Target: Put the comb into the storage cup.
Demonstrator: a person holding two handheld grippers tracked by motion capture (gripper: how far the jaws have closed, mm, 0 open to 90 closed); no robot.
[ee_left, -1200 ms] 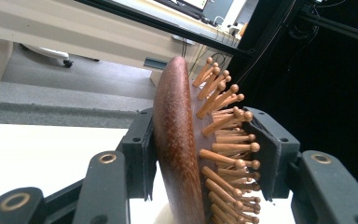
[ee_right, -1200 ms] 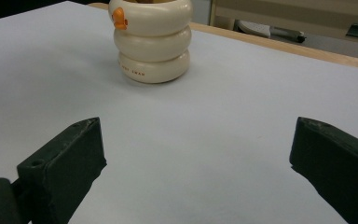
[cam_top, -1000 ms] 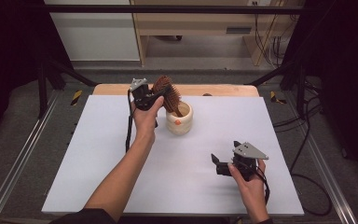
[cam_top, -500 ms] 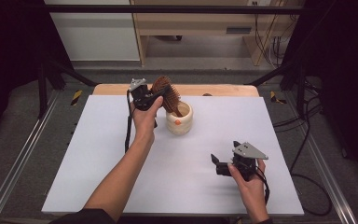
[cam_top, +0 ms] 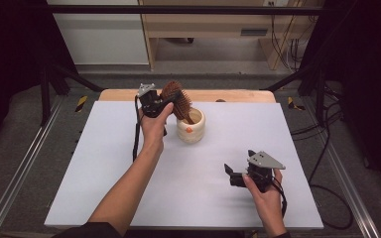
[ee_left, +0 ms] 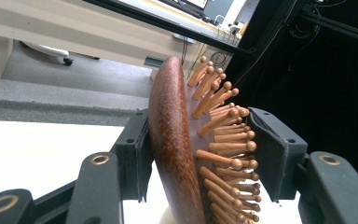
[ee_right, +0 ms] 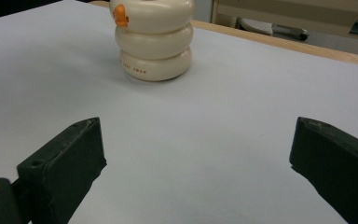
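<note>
Wooden hairbrush (cam_top: 177,100) stands handle-down in the cream ribbed cup (cam_top: 190,126) at the far middle of the white table (cam_top: 104,173), head leaning left; placing looks all but done. Left gripper (ee_left: 200,144) has the brush head between its jaws, which have just been opening: the left pad lies against the smooth back, the right pad stands just off the bristle tips, so the grip reads as loosening, with drawing clear left to do. Right gripper (cam_top: 234,174) rests near right, well apart, jaws wide on nothing.

Lab (framed rig (cam_top: 25,163), cables (cam_top: 322,124))
</note>
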